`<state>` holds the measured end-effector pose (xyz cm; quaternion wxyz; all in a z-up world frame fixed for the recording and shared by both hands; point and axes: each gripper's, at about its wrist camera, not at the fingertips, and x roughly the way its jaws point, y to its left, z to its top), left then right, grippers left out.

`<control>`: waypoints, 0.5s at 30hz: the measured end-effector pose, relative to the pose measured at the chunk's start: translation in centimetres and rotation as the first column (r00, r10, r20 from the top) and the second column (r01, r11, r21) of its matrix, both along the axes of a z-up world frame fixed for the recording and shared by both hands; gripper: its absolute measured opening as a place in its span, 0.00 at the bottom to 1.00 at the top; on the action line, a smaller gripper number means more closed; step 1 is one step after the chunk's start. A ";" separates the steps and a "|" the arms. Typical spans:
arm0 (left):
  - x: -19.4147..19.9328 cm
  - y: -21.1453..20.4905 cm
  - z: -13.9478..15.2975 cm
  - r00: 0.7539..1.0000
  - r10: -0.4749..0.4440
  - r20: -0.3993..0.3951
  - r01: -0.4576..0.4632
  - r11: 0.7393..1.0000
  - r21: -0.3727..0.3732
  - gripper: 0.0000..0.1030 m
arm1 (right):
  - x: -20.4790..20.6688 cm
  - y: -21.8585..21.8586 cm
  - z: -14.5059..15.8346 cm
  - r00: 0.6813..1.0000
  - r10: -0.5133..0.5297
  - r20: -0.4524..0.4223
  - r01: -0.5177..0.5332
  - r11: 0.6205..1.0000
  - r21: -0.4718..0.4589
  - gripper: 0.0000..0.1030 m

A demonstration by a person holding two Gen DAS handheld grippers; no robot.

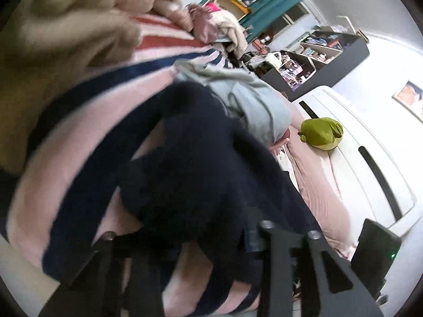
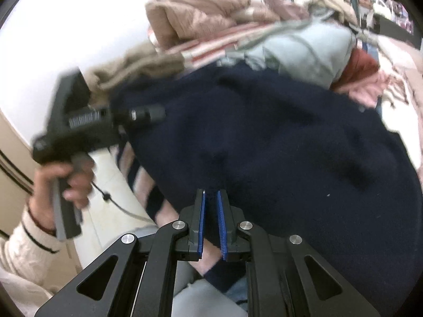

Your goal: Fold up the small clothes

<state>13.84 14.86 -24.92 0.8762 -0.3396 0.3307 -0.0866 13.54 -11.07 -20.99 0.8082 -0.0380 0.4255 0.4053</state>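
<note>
A dark navy knit garment (image 2: 277, 137) lies over a heap of clothes on the bed. My right gripper (image 2: 210, 194) is shut on a fold of the garment's near edge, with its blue pads (image 2: 201, 211) pressed on the cloth. My left gripper (image 2: 148, 115) shows in the right wrist view, held by a hand (image 2: 66, 182), with its tips against the navy garment's left edge. In the left wrist view the navy garment (image 1: 201, 163) drapes over the fingers and hides them, so their state cannot be seen.
The heap holds a pink and navy striped piece (image 1: 79, 132), a light grey garment (image 2: 304, 50), beige knitwear (image 2: 198, 18) and a red item (image 2: 362, 68). A green plush toy (image 1: 322, 133) sits on the white headboard (image 1: 370, 158). Dark shelves (image 1: 317, 58) stand beyond.
</note>
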 end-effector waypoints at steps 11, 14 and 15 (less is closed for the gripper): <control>0.6 -4.0 6.0 0.996 -0.068 0.058 0.053 0.972 0.230 0.24 | 1.6 -7.4 2.7 0.995 -0.099 -0.014 0.100 0.981 0.169 0.05; 0.5 -3.2 4.6 0.998 -0.066 -0.002 0.065 0.972 0.227 0.31 | 3.8 -8.3 4.0 0.991 -0.123 0.051 0.118 0.988 0.097 0.12; 0.4 -2.8 4.1 0.997 -0.070 -0.015 0.071 0.972 0.225 0.32 | 4.9 -8.6 4.3 0.988 -0.135 0.072 0.130 0.989 0.073 0.23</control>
